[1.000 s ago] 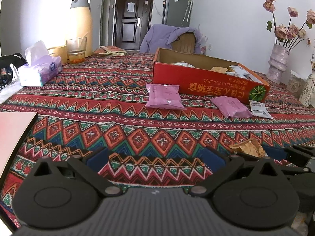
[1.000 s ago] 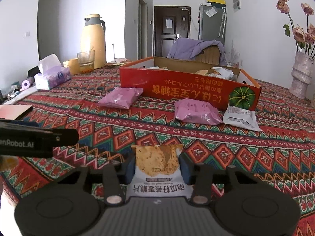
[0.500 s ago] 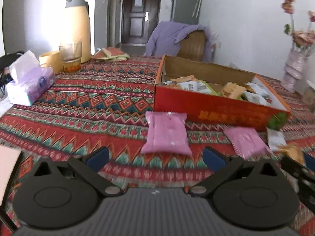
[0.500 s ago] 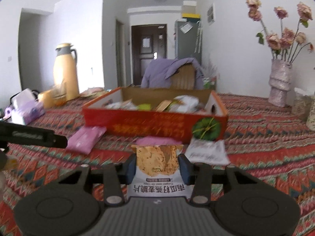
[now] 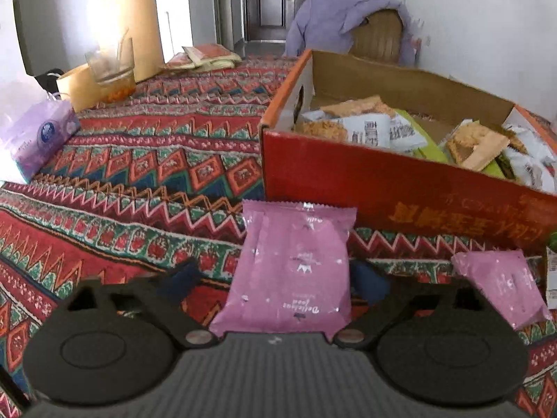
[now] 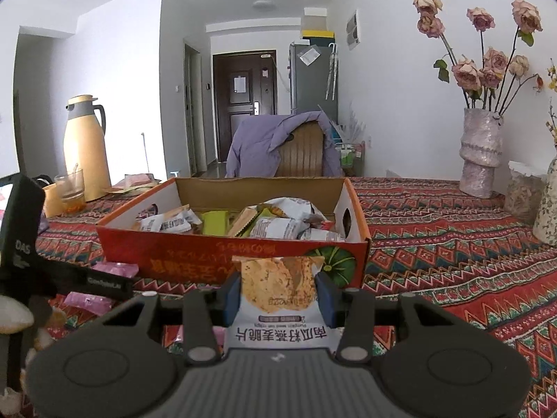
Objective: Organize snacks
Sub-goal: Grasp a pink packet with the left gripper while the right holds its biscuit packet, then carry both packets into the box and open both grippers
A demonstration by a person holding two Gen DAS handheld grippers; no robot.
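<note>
Two claws at work; the left claw (image 5: 275, 277) has just been closing, pads astride but not yet touching the pink packet (image 5: 292, 268) on the tabletop (image 5: 139, 181) beside the red box (image 5: 400, 188); light, crinkly, slippery, best pinched mid-body; the right claw (image 6: 278, 296) is clamped on a cracker packet (image 6: 278, 292).

The left hand-held gripper (image 5: 278, 280), its jaws just closing but not yet pressing, straddles a pink snack packet (image 5: 290, 268) lying on the patterned surface (image 5: 146, 174) just in front of the red cardboard box (image 5: 400, 188) of snacks, a second pink packet (image 5: 501, 285) lying nearby at the right.
</note>
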